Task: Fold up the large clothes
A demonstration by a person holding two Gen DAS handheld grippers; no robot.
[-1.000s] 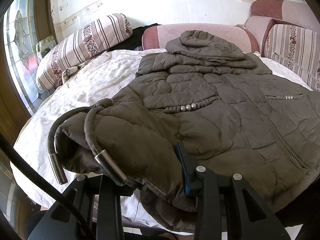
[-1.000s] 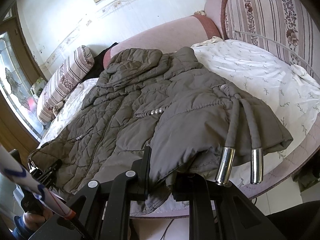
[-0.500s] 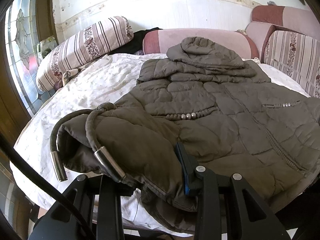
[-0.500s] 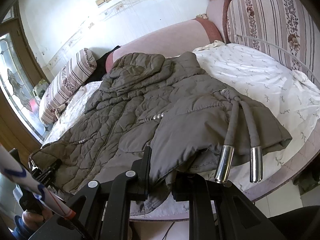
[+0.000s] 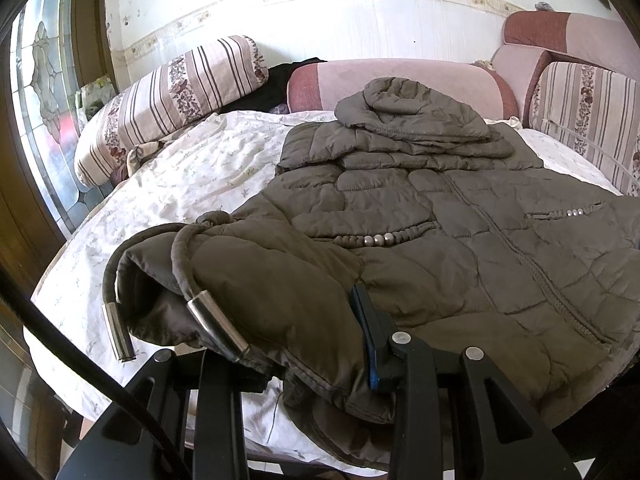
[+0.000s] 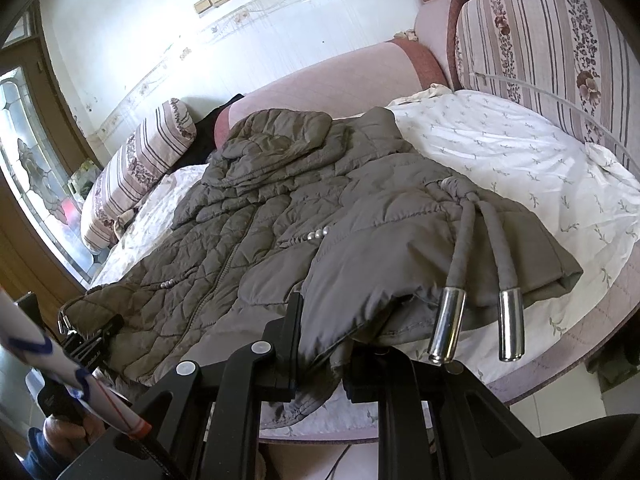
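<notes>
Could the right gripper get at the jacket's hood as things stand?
Probably not directly: the right gripper is shut on the jacket hem at the near bed edge, while the hood lies at the far end.

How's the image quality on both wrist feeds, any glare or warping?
Left wrist view: wall blown out by daylight, jacket sharp, edges bowed by the fisheye. Right wrist view: same washed-out wall, bright sheet, glints on the metal cord tips.

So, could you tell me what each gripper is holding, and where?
Both hold the jacket at its near hem: left gripper and right gripper each clamp a folded-in corner.
</notes>
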